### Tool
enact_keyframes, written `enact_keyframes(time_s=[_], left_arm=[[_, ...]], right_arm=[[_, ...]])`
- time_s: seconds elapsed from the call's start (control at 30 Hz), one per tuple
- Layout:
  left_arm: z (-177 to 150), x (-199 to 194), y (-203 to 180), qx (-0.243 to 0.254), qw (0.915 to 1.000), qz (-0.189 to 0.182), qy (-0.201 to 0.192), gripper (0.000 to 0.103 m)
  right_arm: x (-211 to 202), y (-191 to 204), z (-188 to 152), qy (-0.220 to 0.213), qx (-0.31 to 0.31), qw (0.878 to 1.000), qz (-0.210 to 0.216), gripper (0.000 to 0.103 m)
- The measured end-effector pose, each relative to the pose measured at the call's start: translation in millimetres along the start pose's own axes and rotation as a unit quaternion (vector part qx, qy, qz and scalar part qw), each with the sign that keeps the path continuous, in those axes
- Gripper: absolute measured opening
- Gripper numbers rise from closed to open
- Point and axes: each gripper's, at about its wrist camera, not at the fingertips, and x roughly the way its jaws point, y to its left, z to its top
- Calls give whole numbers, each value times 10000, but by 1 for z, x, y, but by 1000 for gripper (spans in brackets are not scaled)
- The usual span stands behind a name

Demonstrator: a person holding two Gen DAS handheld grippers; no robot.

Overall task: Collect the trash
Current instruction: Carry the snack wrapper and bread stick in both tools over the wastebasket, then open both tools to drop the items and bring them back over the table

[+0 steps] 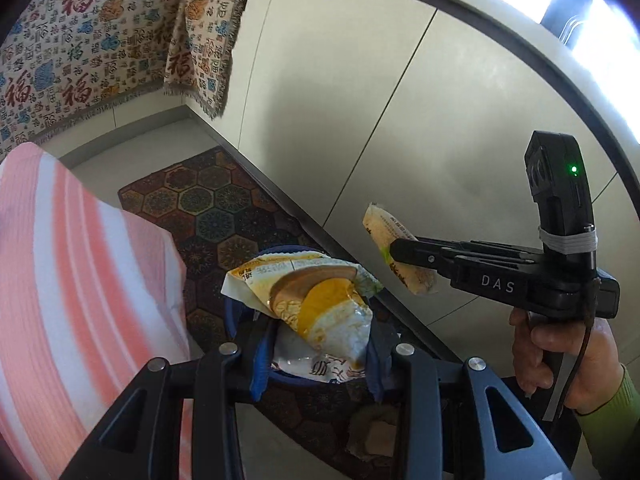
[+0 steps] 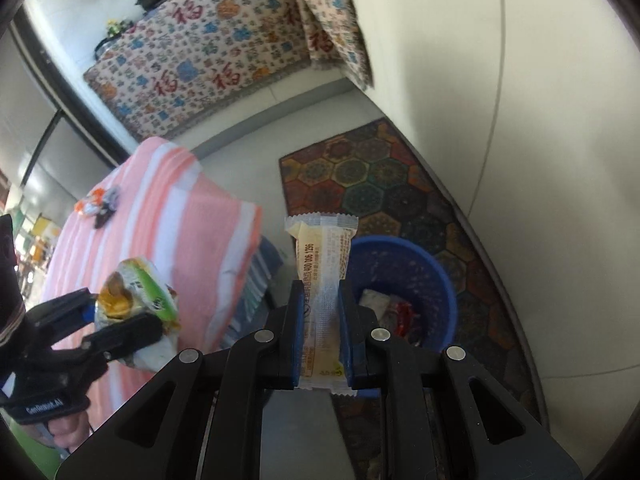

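The left hand-held gripper [image 1: 316, 354] clamps a crumpled yellow-and-white snack wrapper [image 1: 316, 304] above the blue basket [image 2: 434, 276], which stands on the patterned rug [image 2: 384, 184] beside the striped desk [image 2: 180, 232]. The right hand-held gripper [image 2: 320, 336] pinches a pale yellow sachet [image 2: 322, 272] upright, near the basket. White and red wrappers [image 2: 400, 312] lie inside.

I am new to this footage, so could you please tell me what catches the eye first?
Each claw grips a wrapper: the right claw a pale yellow wrapper, the left claw a crumpled wrapper. A blue bin sits below on the rug, beside a pink striped cloth.
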Motion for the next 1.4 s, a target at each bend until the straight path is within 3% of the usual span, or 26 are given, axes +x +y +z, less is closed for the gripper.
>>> enact_keyframes(time_s=[0.23, 0.3, 0.33, 0.37, 0.4, 0.47, 0.57, 0.67, 0.77, 0.87, 1.0, 1.1, 1.27, 1.33, 1.4], left_arm=[[9, 69, -14, 132, 9992, 102, 364, 39], [9, 86, -16, 264, 9987, 94, 419, 45], [9, 97, -16, 311, 9984, 115, 463, 55], [8, 106, -16, 330, 9980, 180, 510, 60], [9, 116, -15, 330, 9977, 269, 536, 62], [9, 126, -15, 297, 9972, 354, 580, 62], [5, 115, -13, 244, 9982, 318, 445, 62], [-2, 89, -13, 333, 9982, 426, 253, 62], [-13, 44, -10, 354, 9979, 538, -41, 62], [-28, -9, 1, 283, 9968, 664, -346, 67], [-55, -82, 35, 159, 9925, 984, -704, 72], [-78, -125, 78, -114, 9860, 1402, -895, 77], [-108, -166, 172, -773, 9677, 2256, -819, 77], [-114, -180, 209, -1034, 9578, 2516, -928, 77], [-117, -191, 239, -1158, 9531, 2626, -959, 77]], right_arm=[[26, -46, 0, 47, 462, 9989, 67, 16], [35, -56, 1, 49, 593, 9981, 160, 22], [39, -61, 2, 53, 657, 9977, 185, 24], [40, -65, 1, 45, 733, 9972, 167, 40], [41, -70, 1, 21, 823, 9965, 136, 47], [39, -74, 2, -14, 887, 9960, 142, 47], [32, -75, 3, -128, 888, 9959, 125, 49], [27, -68, 4, -226, 801, 9965, 53, 59], [22, -52, 2, -306, 610, 9976, -69, 65], [17, -19, -3, -408, 98, 9985, -342, 80], [11, 46, -18, -541, -806, 9936, -585, 82], [6, 112, -36, -633, -1414, 9875, -292, 88], [18, 231, -73, -445, -2125, 9749, 489, 95], [35, 278, -85, -329, -2461, 9668, 607, 97], [54, 314, -93, -263, -2698, 9607, 603, 97]])
